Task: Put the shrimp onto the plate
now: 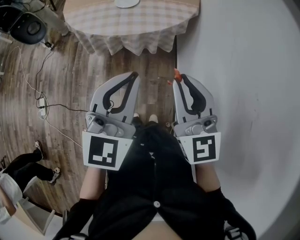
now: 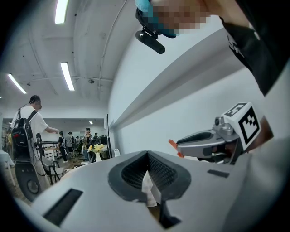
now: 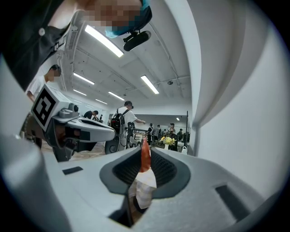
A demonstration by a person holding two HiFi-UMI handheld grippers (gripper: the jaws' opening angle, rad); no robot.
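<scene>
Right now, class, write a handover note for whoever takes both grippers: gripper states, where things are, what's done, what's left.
Left gripper: shut, empty.
Right gripper: shut on the shrimp, red end poking past the tips.
Both are held over the floor, short of the checked-cloth table. A white plate, cut off by the frame, sits on it.
Done: shrimp gripped.
Left: carry it to the plate and release.

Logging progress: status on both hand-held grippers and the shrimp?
Left hand-held gripper shut, empty. Right hand-held gripper shut on orange-red shrimp. Nothing between it and checked-cloth table ahead.
</scene>
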